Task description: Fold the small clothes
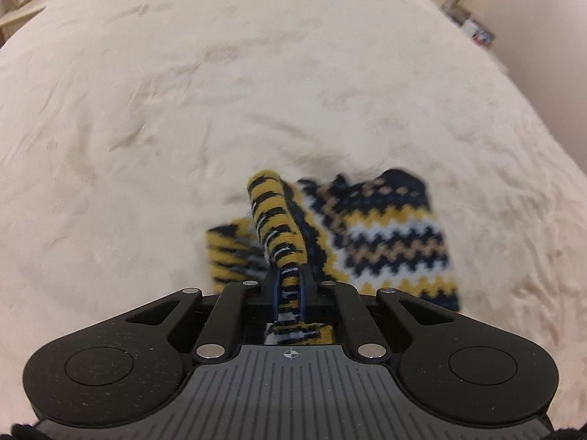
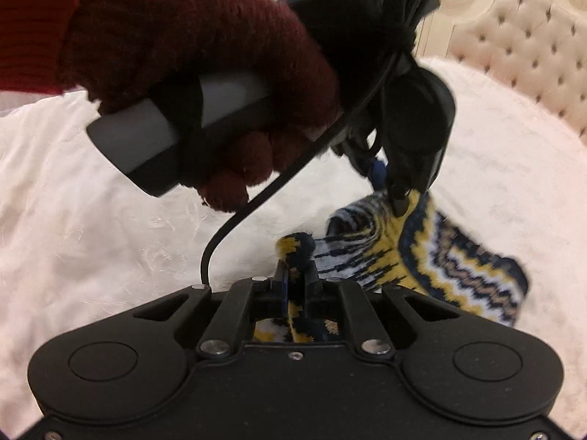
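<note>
A small knit garment with yellow, navy, white and tan zigzag stripes hangs over the cream blanket. My left gripper is shut on a bunched edge of it, which sticks up between the jaws. In the right wrist view my right gripper is shut on another edge of the same garment. The left gripper, held by a hand in a dark red glove, pinches the garment just ahead and above.
The fluffy cream blanket covers the bed all around. A tufted cream headboard stands at the far right. A black cable hangs from the left gripper. Shelves with small items sit past the bed.
</note>
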A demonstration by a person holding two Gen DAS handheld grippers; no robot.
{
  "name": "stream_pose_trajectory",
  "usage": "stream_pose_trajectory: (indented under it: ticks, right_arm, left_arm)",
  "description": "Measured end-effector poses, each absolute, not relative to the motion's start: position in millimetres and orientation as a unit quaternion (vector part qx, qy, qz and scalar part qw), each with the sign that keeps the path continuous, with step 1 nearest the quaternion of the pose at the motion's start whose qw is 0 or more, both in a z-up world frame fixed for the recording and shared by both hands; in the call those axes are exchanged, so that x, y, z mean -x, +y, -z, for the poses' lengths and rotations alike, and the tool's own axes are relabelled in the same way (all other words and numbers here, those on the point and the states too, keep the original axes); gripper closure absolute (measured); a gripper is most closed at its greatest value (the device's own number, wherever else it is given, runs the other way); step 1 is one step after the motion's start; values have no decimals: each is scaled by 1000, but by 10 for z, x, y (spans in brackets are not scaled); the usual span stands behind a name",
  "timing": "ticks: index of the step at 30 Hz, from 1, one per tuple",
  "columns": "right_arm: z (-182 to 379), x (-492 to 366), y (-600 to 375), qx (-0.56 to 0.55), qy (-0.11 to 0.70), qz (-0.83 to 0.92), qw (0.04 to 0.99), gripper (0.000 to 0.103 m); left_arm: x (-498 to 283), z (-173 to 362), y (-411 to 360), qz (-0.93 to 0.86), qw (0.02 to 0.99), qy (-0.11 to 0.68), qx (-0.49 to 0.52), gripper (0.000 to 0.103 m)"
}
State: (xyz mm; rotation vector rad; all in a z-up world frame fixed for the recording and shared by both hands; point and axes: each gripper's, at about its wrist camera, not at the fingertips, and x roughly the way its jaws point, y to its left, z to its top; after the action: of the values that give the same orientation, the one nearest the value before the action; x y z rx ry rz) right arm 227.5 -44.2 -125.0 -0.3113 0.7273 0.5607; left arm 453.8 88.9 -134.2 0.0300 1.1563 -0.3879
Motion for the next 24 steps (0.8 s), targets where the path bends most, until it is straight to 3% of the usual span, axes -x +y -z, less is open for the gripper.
stream_pose_trajectory:
  ticks: [3, 4, 7, 9, 12, 16, 20, 24]
  right_arm:
    - [1546, -2404, -353, 157, 412, -268, 857, 72]
    - [1610, -2418, -356, 150, 428, -273, 848, 60]
    - [1583, -2374, -462, 105, 432, -293, 846, 43]
    - [1523, -2337, -556, 86, 429, -294, 850, 40]
    - [1428, -2323, -763, 47, 426, -283, 858, 39]
    - [1340, -2343, -1013, -2, 420, -257, 871, 30]
    - [1247, -2399, -1309, -46, 417, -222, 880, 25]
    - [1231, -2488, -1550, -74, 418, -191, 885, 19]
  left_arm:
    - [-4559, 1626, 898, 160, 804, 573, -24, 86]
    - [-4544, 1705, 890, 156, 800, 579, -30, 82]
    - [-4461, 1771, 874, 141, 810, 566, -59, 57]
    - [-4440, 1753, 876, 134, 814, 562, -55, 48]
    - [-4432, 1709, 902, 126, 815, 564, -45, 43]
    - [-4361, 1622, 880, 124, 819, 557, -59, 39]
    - [-4291, 1571, 810, 131, 816, 557, -84, 22]
    - [-4213, 1530, 794, 139, 813, 559, -85, 17]
